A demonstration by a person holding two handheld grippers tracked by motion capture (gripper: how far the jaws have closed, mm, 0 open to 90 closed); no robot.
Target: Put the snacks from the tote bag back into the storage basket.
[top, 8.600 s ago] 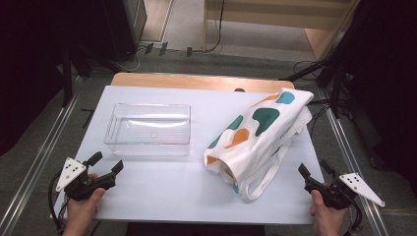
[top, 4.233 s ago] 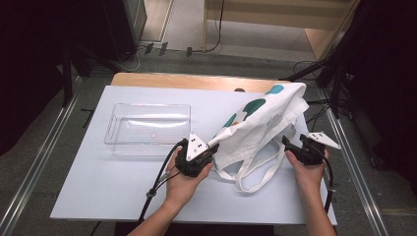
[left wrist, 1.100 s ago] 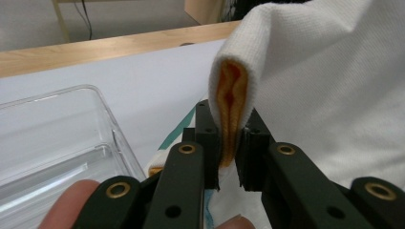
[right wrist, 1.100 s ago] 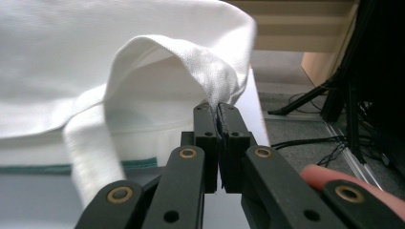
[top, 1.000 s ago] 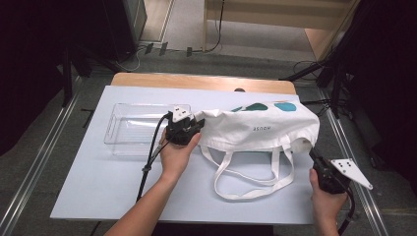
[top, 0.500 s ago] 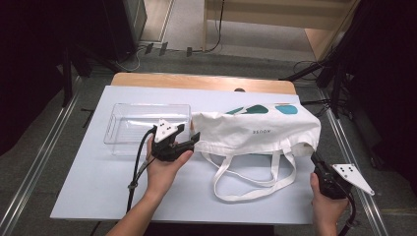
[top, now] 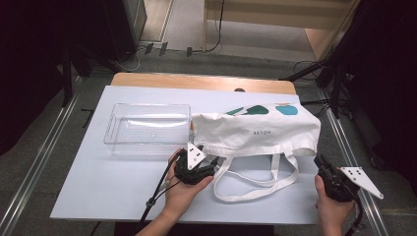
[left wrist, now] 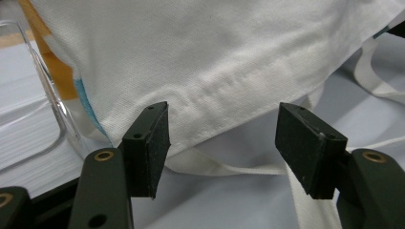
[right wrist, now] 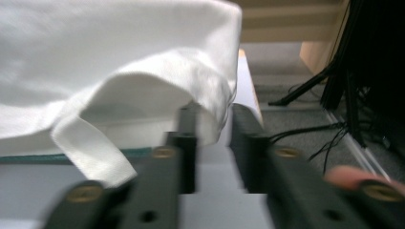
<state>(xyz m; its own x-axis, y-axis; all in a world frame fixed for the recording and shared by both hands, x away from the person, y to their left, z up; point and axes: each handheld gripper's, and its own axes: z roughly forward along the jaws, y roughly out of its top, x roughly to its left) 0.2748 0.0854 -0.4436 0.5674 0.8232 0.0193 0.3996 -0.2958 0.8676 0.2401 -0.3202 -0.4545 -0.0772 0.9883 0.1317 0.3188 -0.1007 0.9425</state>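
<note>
A white tote bag with teal and orange patches lies flat on the table, its handles looped toward me. My left gripper sits at the bag's near left hem. Its jaws have just been opening and stand wide, with the hem just beyond the pads and no cloth pinched. My right gripper is at the bag's near right corner. Its jaws have just been opening, and the bag's corner hangs loose in the narrow gap.
A clear plastic tray stands empty left of the bag, touching its left edge, and its rim is beside my left jaw. The white table has a wooden strip along the far edge. Cables lie on the floor at the right.
My left gripper let go of the bag's left edge, came back toward me and now faces the near hem. The right gripper stayed put and its jaws parted off the bag's corner.
</note>
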